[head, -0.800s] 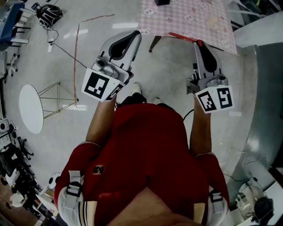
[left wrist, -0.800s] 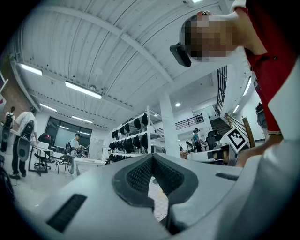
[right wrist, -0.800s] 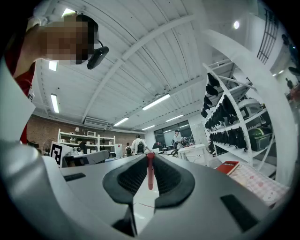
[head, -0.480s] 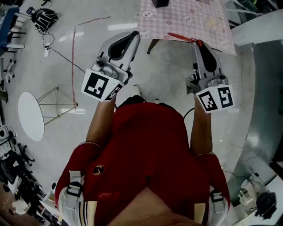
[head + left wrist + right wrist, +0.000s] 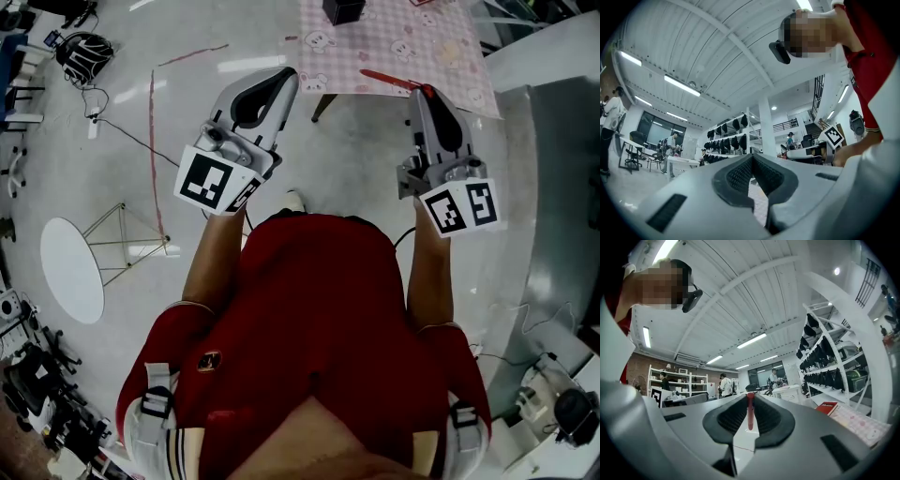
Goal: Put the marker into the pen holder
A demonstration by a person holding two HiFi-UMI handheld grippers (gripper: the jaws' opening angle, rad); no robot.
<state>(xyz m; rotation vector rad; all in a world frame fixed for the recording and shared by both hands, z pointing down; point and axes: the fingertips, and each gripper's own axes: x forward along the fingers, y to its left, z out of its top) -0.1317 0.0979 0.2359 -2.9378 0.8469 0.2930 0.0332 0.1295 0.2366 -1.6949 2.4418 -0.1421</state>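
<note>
My right gripper [image 5: 424, 94] is shut on a red marker [image 5: 386, 79], which sticks out leftward from its tip over the near edge of the table with the pink checked cloth [image 5: 403, 42]. In the right gripper view the marker [image 5: 749, 411] stands upright between the dark pads [image 5: 733, 417]. A black pen holder [image 5: 342, 9] stands at the far side of the cloth. My left gripper [image 5: 283, 80] hovers over the floor left of the table, shut with nothing in it; its tips [image 5: 751, 158] meet.
A round white side table [image 5: 70, 272] stands on the floor at the left, with cables [image 5: 112, 122] and a red floor line [image 5: 155, 141] beyond it. A grey bench [image 5: 562, 141] runs along the right. A red book [image 5: 828, 407] lies on the cloth.
The view has slid forward: the table and the black holder show more and lie lower in the picture, the floor items have shifted down. Both grippers keep their pose; the marker stays gripped.
</note>
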